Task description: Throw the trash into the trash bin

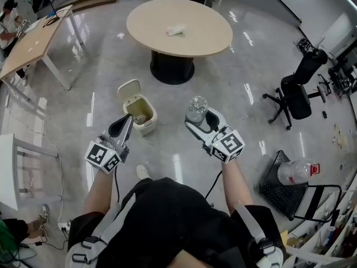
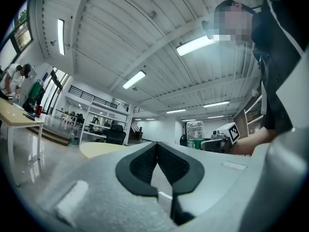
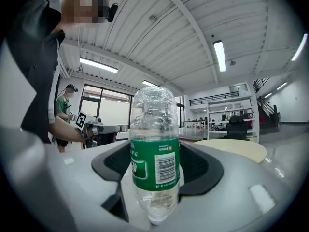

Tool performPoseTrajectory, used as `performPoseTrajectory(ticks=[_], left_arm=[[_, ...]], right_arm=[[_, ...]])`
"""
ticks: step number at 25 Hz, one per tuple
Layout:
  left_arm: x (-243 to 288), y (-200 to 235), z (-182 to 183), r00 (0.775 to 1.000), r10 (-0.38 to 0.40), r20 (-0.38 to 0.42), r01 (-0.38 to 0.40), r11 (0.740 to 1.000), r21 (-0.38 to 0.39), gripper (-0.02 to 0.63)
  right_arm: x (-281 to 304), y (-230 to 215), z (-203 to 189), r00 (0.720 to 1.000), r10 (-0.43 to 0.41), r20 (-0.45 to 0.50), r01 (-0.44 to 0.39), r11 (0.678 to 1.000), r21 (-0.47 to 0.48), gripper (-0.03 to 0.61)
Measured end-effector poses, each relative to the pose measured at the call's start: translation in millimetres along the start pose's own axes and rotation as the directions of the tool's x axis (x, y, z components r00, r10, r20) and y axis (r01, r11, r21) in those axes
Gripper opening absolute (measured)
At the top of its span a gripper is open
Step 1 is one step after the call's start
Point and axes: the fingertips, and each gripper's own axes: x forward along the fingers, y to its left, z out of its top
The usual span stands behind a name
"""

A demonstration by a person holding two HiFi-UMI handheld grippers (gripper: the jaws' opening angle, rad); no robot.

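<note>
Carrying the trash looks like the step in hand: the right gripper (image 1: 202, 119) is clamped on a clear plastic bottle (image 1: 196, 108) with a green label, held upright in the air, just right of the open-lidded trash bin (image 1: 149, 121). The left gripper (image 1: 124, 123) is closed on nothing. Next, the bottle probably needs to shift left over the bin's mouth before release. On the glossy grey floor (image 1: 223, 88) beyond stands a round table (image 1: 156, 15), with a white scrap (image 1: 175, 31) near its middle.

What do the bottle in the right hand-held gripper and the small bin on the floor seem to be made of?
The bottle: thin clear plastic, glossy; one sees through it, and it bears a green printed label. The bin: probably cream plastic, smooth; rounded moulded walls, hinged lid open.
</note>
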Motion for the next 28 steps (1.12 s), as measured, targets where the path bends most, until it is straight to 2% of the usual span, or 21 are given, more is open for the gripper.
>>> performPoseTrajectory(ticks=[7,12,16,22,25,28], left_arm=[[-13.0,89.0,12.7,0.999,0.033,-0.001,-0.033,0.999,0.014,0.002],[-48.4,150.3,17.2,0.991,0.133,0.002,-0.133,0.991,0.001,0.002],[-64.4,175.7,13.6,0.981,0.192,-0.005,-0.192,0.981,0.002,0.002],[-61.4,200.1,-7.4,0.972,0.232,-0.036,-0.233,0.972,-0.038,0.002],[-50.1,214.3,-26.9,0.964,0.259,-0.062,-0.262,0.964,-0.048,0.002],[-43.3,230.2,-47.4,0.947,0.307,-0.09,-0.315,0.945,-0.089,0.002]], right_arm=[[110.8,-12.9,0.7,1.0,0.027,0.014,-0.028,0.999,0.038,0.31],[183.9,0.7,4.4,0.995,0.075,0.06,-0.082,0.988,0.127,0.31],[225.3,16.4,4.8,0.992,0.114,0.061,-0.121,0.984,0.129,0.311],[266.8,10.8,-25.7,0.99,0.141,0.012,-0.141,0.98,0.137,0.311],[288.4,-2.2,-53.8,0.992,0.124,-0.024,-0.119,0.981,0.152,0.311],[305.5,-10.2,-89.6,0.991,0.104,-0.08,-0.085,0.974,0.208,0.311]])
